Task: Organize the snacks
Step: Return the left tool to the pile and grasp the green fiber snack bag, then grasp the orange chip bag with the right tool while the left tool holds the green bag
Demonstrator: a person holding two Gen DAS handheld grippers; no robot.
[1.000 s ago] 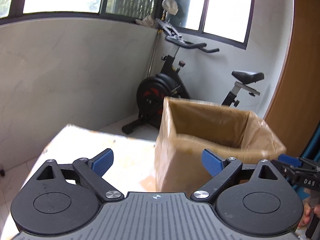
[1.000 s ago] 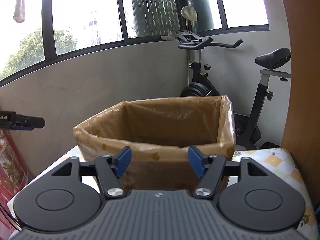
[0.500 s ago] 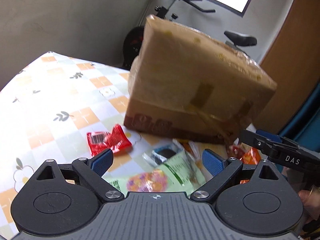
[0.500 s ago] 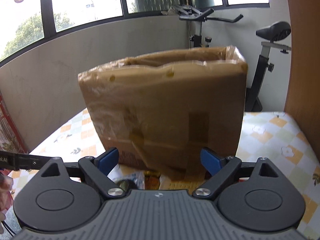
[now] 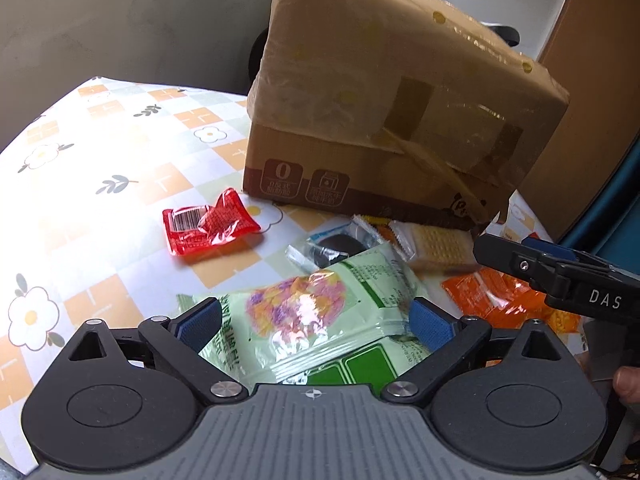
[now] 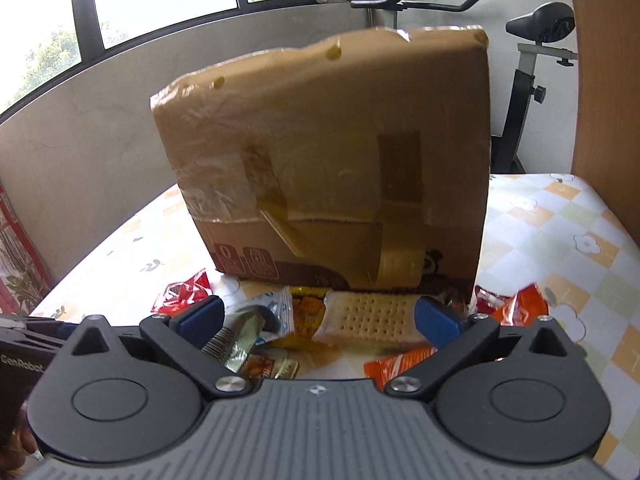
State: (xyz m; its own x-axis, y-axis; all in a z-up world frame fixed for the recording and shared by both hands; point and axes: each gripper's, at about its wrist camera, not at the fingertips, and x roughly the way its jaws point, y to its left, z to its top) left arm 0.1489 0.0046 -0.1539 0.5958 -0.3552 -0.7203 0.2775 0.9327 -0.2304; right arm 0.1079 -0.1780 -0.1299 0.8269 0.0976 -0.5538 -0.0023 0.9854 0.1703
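Both cameras have tipped down since a second ago, bringing snacks into view. Nearest, the left gripper (image 5: 314, 322) hangs spread over a green packet (image 5: 312, 320); the right gripper (image 6: 318, 316) gapes over a cracker pack (image 6: 370, 316). A red packet (image 5: 208, 222) lies left, before the far cardboard box (image 5: 392, 120)

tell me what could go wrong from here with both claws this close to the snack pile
The snacks overlap, so the open left claw over the pale green foil packet might drag neighbours along. The open right claw could crush the clear-wrapped square cracker. The tall brown cardboard box stands close behind and could be bumped.
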